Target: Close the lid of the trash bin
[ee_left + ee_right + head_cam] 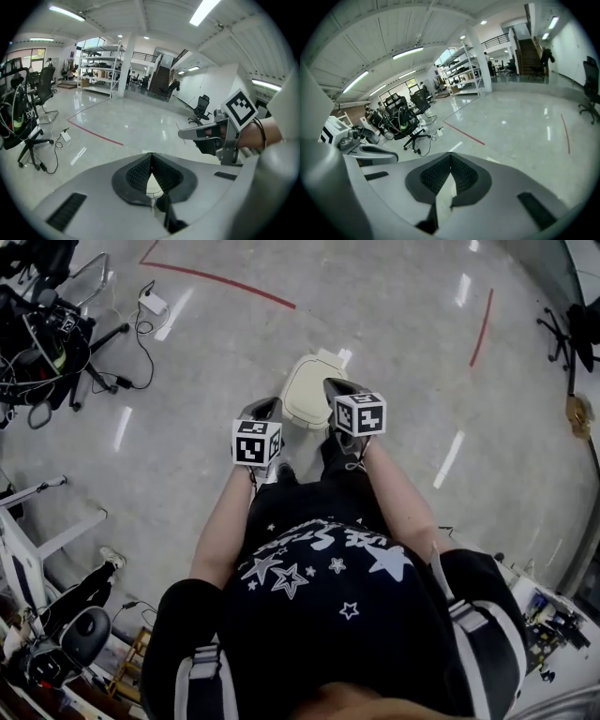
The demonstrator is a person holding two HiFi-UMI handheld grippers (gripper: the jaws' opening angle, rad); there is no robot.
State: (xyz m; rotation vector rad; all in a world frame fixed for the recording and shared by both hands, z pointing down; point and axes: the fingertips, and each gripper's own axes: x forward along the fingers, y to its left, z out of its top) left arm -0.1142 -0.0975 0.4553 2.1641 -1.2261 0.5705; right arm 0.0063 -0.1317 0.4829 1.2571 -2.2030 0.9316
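A cream trash bin stands on the floor just ahead of the person's feet, and its top shows as a flat cream lid. My left gripper hovers at the bin's left edge, my right gripper at its right edge, both above it. In the left gripper view the left gripper has its jaws meeting at the tips, with a sliver of the cream bin behind them. The right gripper is likewise shut, with the bin showing through the gap. Neither holds anything.
Office chairs and tangled cables crowd the far left, with a white power adapter on the floor. Red tape lines cross the polished floor ahead. Another chair stands far right, and equipment sits behind on the left.
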